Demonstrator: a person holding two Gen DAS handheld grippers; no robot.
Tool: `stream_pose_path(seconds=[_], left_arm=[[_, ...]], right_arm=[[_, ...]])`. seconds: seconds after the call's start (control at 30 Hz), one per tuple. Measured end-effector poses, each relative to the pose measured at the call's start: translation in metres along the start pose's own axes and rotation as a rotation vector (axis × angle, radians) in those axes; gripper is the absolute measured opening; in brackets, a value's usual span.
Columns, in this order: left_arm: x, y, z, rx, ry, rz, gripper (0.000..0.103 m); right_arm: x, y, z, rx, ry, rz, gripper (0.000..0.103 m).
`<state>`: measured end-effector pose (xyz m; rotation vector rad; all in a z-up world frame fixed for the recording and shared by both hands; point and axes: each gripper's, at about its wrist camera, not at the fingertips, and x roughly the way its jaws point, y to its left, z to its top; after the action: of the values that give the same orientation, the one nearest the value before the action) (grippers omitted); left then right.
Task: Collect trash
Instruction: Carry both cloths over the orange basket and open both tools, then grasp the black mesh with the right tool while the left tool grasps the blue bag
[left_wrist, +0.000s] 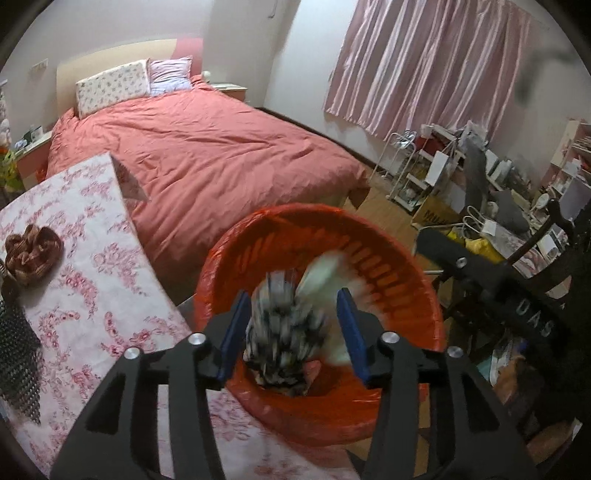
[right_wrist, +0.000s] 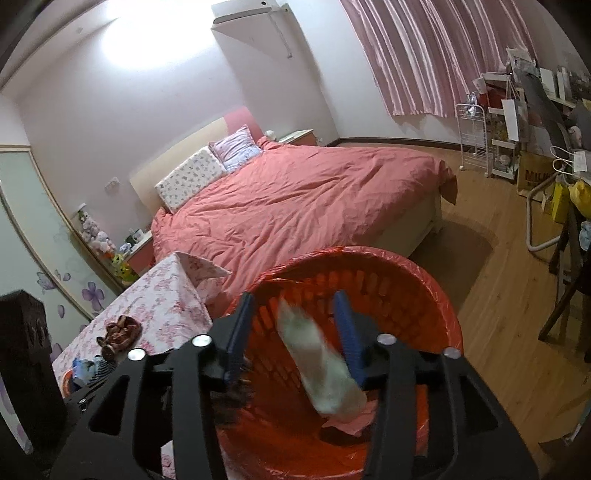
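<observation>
Both grippers (left_wrist: 291, 332) (right_wrist: 293, 334) spread over bin (left_wrist: 406, 266); wrapper (left_wrist: 284, 332) and tissue (right_wrist: 321, 369) loose, light, soft; pinchable anywhere.

Only readable stuff: "DAS" in pale letters on the black gripper body (left_wrist: 532, 317), and "MUJ…", cut off, on a brown box (right_wrist: 532, 177) by the shelves.

Home bedroom, double bed (left_wrist: 207, 155) with pink duvet, pillows (left_wrist: 110, 86), pink curtains (left_wrist: 424, 62), wooden floor (right_wrist: 498, 314)
</observation>
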<state>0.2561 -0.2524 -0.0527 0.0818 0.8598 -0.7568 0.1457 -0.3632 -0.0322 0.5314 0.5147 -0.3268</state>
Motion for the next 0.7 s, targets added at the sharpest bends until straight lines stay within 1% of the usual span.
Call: stream_pose_path(seconds=[0.07, 0.13, 0.17, 0.2, 0.27, 0.33, 0.4, 0.47, 0.57, 0.7], left_arm=[[-0.001, 0.006, -0.001, -0.001, -0.001, 0.022, 0.056], [-0.006, 0.015, -0.003, -0.004, -0.005, 0.051, 0.058], [-0.011, 0.022, -0.005, -0.008, -0.01, 0.075, 0.06], [-0.015, 0.026, -0.006, -0.011, -0.015, 0.092, 0.064], [-0.032, 0.039, -0.013, -0.023, -0.04, 0.134, 0.068], [-0.048, 0.05, -0.02, -0.029, -0.06, 0.177, 0.072], [-0.065, 0.065, -0.029, -0.041, -0.078, 0.229, 0.077], [-0.082, 0.08, -0.039, -0.056, -0.086, 0.283, 0.077], [-0.112, 0.111, -0.063, -0.093, -0.09, 0.386, 0.078], [-0.147, 0.147, -0.09, -0.137, -0.095, 0.474, 0.081]], right_arm=[[0.0, 0.001, 0.0, 0.005, -0.001, -0.018, 0.061], [0.0, 0.004, 0.0, -0.008, -0.005, -0.045, 0.066], [-0.001, 0.007, 0.0, -0.02, -0.007, -0.055, 0.072], [-0.002, 0.011, 0.0, -0.036, -0.008, -0.068, 0.075], [-0.006, 0.02, -0.002, -0.066, -0.013, -0.083, 0.085], [-0.011, 0.03, -0.006, -0.085, -0.011, -0.079, 0.09], [-0.01, 0.042, -0.011, -0.112, 0.009, -0.071, 0.091], [-0.011, 0.058, -0.021, -0.148, 0.042, -0.064, 0.091], [-0.01, 0.08, -0.032, -0.209, 0.08, -0.046, 0.091], [-0.02, 0.107, -0.05, -0.279, 0.111, -0.006, 0.091]])
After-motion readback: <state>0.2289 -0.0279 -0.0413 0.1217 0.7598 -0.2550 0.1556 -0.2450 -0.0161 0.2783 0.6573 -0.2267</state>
